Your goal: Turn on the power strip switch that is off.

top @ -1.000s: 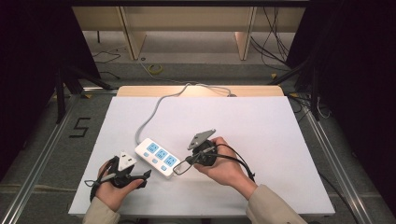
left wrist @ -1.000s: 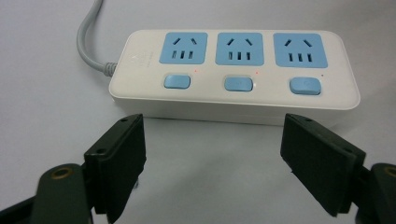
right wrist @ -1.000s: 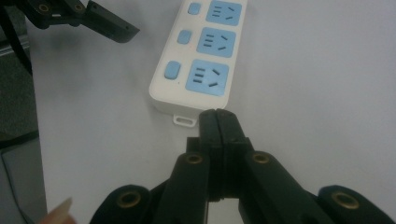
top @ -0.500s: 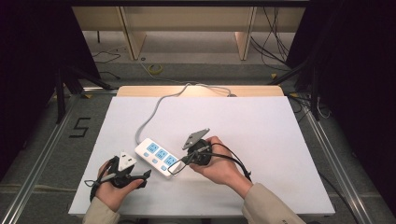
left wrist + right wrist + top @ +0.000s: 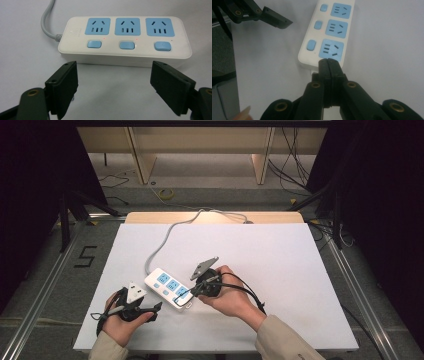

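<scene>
A white power strip (image 5: 169,288) with three blue sockets and three blue switches lies on the white table (image 5: 280,270), left of centre. Its grey cable (image 5: 165,237) runs to the far edge. My left gripper (image 5: 150,309) is open just in front of the strip's long side, which lies across the left gripper view as the power strip (image 5: 125,42) beyond the wide-apart left gripper (image 5: 113,82). My right gripper (image 5: 182,296) is shut. In its own view the right gripper (image 5: 328,62) has its closed tips over the end of the power strip (image 5: 329,30), at the last socket, with nothing between them.
The left gripper (image 5: 274,20) also appears at the top left of the right gripper view. Bare white table spreads to the right and far side. Metal rails (image 5: 50,285) run along both table sides, and wooden furniture legs (image 5: 142,155) and floor cables lie beyond.
My right gripper has shifted slightly left, closer over the strip's end. The left gripper has barely moved.
</scene>
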`<action>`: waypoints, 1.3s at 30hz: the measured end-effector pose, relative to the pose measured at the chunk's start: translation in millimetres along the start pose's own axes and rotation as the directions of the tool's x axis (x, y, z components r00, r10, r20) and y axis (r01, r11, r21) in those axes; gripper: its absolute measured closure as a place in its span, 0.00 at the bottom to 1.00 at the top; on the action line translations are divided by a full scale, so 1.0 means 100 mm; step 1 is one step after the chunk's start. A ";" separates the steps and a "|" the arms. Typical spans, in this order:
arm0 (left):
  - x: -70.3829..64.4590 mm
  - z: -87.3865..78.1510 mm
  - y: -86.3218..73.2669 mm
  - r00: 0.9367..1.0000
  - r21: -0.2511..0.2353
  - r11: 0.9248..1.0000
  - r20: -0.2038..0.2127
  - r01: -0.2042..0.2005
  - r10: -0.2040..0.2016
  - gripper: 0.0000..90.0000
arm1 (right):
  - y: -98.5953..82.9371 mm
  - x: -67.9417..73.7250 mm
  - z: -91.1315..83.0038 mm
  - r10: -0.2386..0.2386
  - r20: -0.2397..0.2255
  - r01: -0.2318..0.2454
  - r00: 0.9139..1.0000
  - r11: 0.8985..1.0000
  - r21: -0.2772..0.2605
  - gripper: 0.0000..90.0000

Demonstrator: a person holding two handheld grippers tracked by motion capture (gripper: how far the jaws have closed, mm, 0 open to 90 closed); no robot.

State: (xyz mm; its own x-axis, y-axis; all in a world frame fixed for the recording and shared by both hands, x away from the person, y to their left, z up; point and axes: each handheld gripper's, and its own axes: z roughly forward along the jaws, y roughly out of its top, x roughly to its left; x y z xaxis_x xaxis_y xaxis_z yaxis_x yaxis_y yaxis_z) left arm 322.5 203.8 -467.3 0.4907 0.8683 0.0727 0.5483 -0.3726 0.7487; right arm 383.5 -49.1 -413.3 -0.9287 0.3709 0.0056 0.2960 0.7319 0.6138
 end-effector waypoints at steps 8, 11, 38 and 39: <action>0.00 0.00 0.00 1.000 0.002 1.000 0.001 -0.004 0.004 0.24 | 0.06 0.01 0.03 0.001 -0.006 -0.001 1.000 1.000 0.007 1.00; 0.00 0.00 0.00 1.000 0.004 1.000 0.001 -0.006 0.006 0.24 | 0.08 0.02 0.05 -0.001 -0.008 0.001 1.000 1.000 0.008 1.00; 0.00 0.00 0.00 1.000 0.008 1.000 0.003 -0.013 0.013 0.24 | 0.21 0.04 0.12 -0.006 -0.022 0.007 1.000 1.000 0.019 1.00; 0.00 0.00 0.00 1.000 0.007 1.000 0.003 -0.013 0.013 0.24 | 0.22 0.05 0.12 -0.008 -0.022 0.009 1.000 1.000 0.019 1.00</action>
State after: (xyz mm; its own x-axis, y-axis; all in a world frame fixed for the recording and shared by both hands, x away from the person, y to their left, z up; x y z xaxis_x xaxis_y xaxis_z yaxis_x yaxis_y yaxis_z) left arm 322.6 203.3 -467.6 0.4995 0.8626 0.0807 0.5464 -0.3859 0.7434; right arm 388.3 -24.6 -409.7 -0.9358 0.3522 0.0177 0.2921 0.7461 0.5984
